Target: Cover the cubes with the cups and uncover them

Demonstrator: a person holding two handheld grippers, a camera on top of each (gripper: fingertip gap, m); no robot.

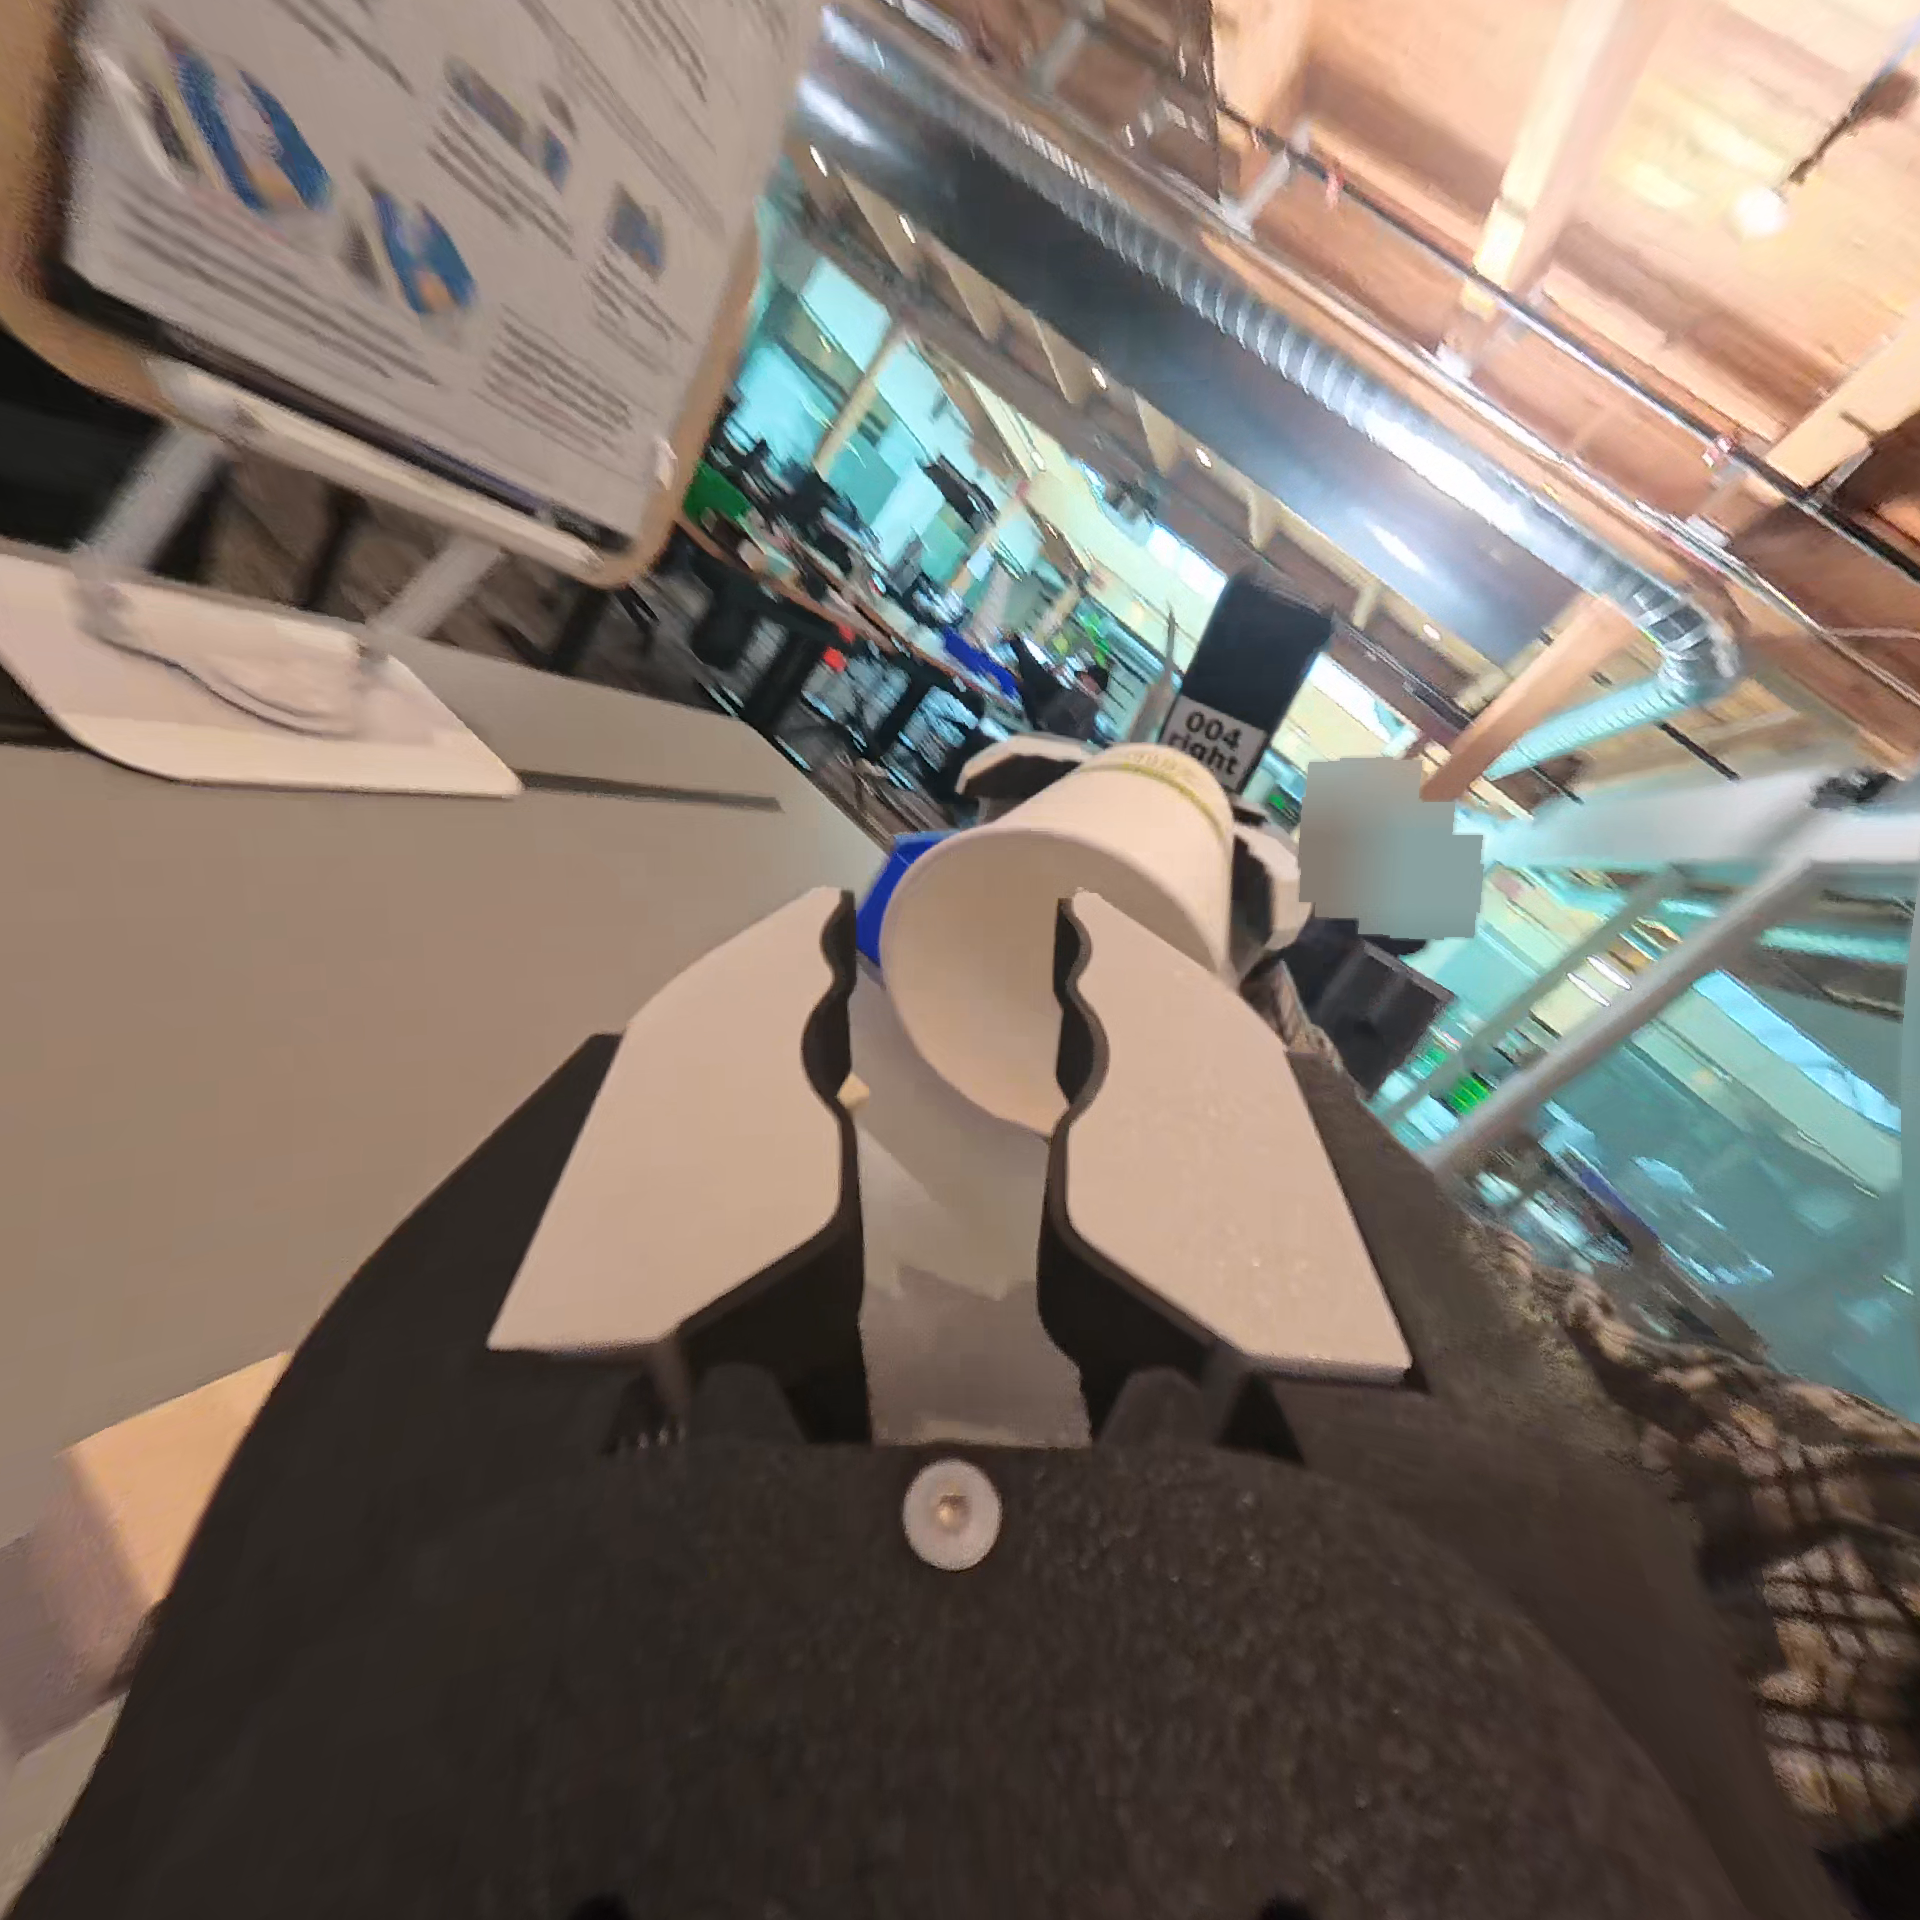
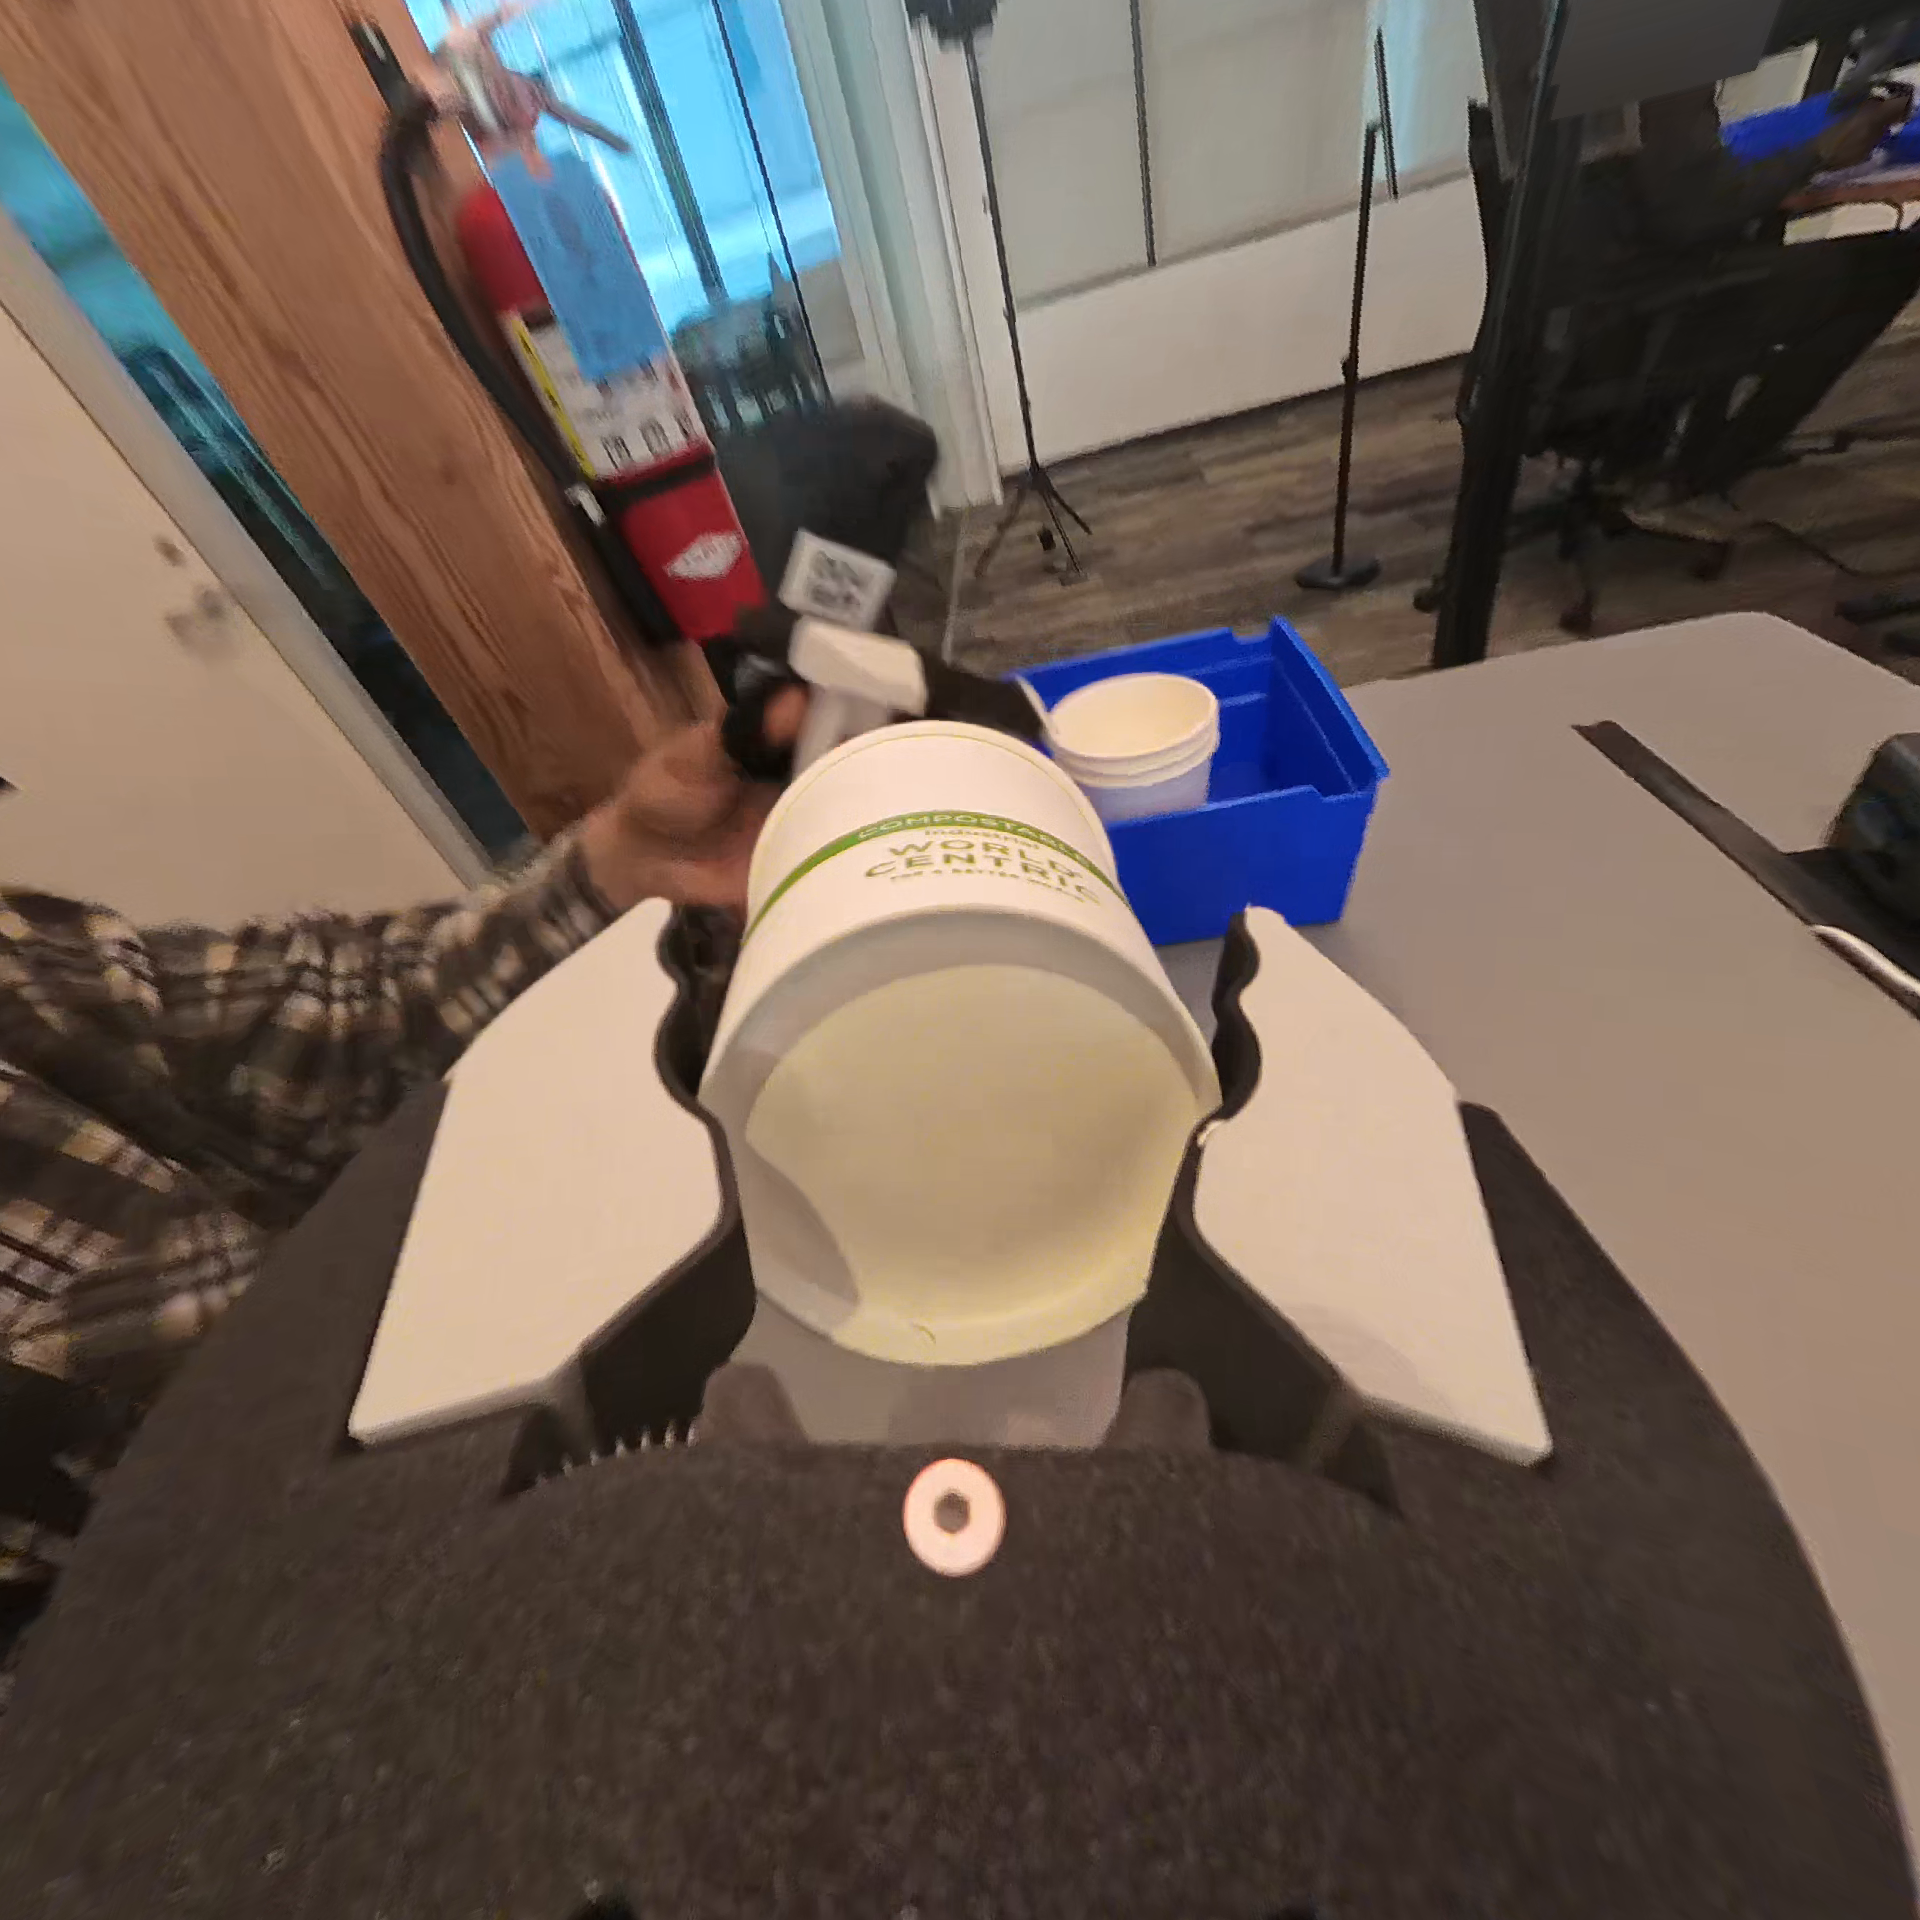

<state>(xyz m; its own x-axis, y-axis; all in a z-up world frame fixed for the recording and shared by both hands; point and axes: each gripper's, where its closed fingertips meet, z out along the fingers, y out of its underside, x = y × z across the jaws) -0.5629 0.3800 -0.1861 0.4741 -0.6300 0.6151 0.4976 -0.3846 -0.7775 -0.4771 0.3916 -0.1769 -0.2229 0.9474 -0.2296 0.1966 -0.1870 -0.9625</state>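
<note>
A white paper cup [image 2: 935, 1174] with a green band lies on its side in the air. My right gripper [image 2: 956, 935] is shut on it, with the cup's base towards the camera. My left gripper [image 1: 956, 925] is closed on the open end of a cup [image 1: 1101, 852], which looks squashed. That cup's far end reaches the right gripper's fingers [image 1: 1262, 883]. I cannot tell whether it is one cup or two nested ones. The left gripper [image 2: 852, 675] shows behind the cup, held by a hand in a plaid sleeve [image 2: 312, 997]. No cubes are in view.
A blue bin [image 2: 1299, 831] with a stack of white cups [image 2: 1138, 748] stands on the grey table [image 2: 1558, 1039]. A black object [image 2: 1881, 831] sits at the right edge. A poster stand [image 1: 416, 260] with a white base [image 1: 260, 717] stands at the back left.
</note>
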